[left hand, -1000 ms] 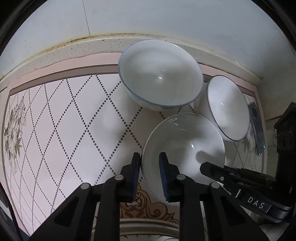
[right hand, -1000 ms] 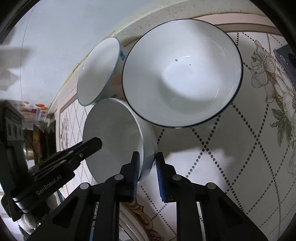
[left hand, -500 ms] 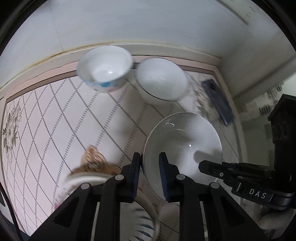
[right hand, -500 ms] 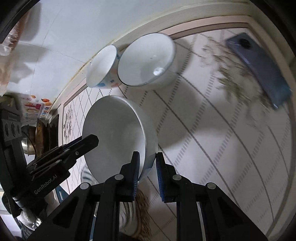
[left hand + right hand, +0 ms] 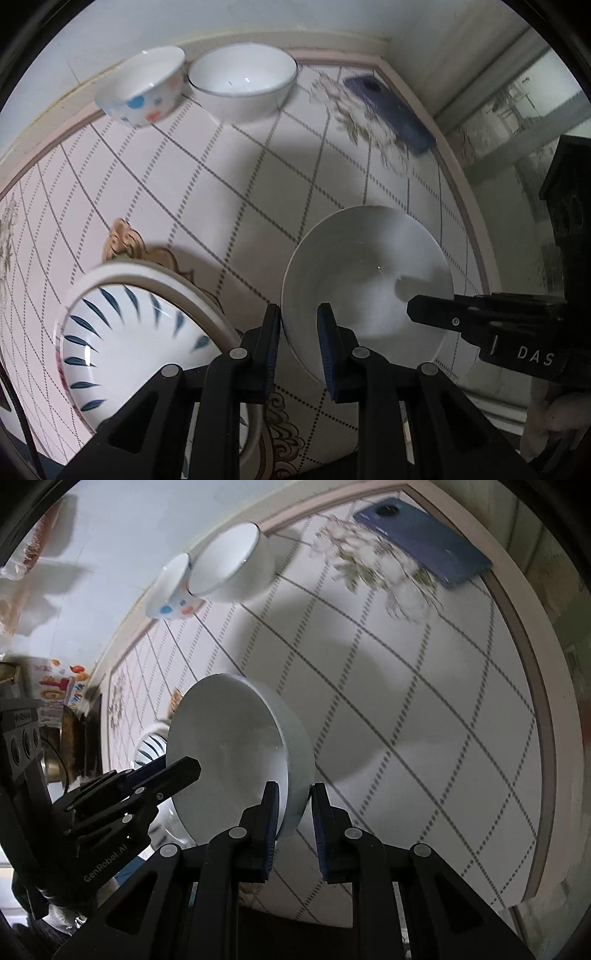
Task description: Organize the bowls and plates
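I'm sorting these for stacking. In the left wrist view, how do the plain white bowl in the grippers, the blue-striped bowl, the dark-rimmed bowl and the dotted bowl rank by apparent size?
1. blue-striped bowl and plain white bowl: look alike, both near the camera, so unsure.
2. dark-rimmed bowl
3. dotted bowl

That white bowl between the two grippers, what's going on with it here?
A person is carrying the plain white bowl with both handheld grippers. The left gripper is clamped on one side of its rim, the right gripper on the opposite side, and the bowl is held above the patterned table. Just beside it sits a blue-striped bowl on a plate. A spotted bowl, a dark-rimmed bowl and a phone lie at the far edge.
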Demonstrator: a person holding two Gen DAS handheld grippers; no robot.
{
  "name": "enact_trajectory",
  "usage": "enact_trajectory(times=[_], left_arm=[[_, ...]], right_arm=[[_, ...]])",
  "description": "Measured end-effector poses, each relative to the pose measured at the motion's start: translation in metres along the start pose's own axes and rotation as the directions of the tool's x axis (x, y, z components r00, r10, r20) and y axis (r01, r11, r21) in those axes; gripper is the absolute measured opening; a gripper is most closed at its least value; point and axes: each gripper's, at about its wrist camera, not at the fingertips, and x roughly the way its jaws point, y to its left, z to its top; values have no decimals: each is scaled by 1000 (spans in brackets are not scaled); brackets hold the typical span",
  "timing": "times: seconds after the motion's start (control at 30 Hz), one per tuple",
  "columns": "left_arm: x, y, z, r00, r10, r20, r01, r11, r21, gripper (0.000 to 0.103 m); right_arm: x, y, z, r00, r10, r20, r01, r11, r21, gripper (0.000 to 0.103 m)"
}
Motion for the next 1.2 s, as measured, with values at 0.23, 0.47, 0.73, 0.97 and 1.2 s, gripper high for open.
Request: enact_trajectory(times=[0.23, 0.47, 0.73, 0.97, 1.2], left_arm=[[19, -7, -4, 999, 17, -38, -16, 1000, 12, 18], [27, -10, -5, 998, 24, -52, -23, 1000, 10, 18], [17, 2, -1, 996, -32, -84, 26, 998, -65, 18], [-49, 30, 32, 998, -45, 52, 52, 988, -143, 37], [-32, 80, 114, 994, -20, 108, 50, 957, -285, 38]], right_arm=[[15, -15, -10, 999, -4, -34, 5, 1000, 23, 20], [19, -21, -12, 999, -6, -52, 7, 999, 31, 20], [24, -21, -5, 994, 37, -99, -30, 997, 73, 23], [-27, -29, 17, 990, 124, -61, -118, 988, 96, 43], [-47, -10, 106, 974, 200, 105, -206, 977, 50, 53]])
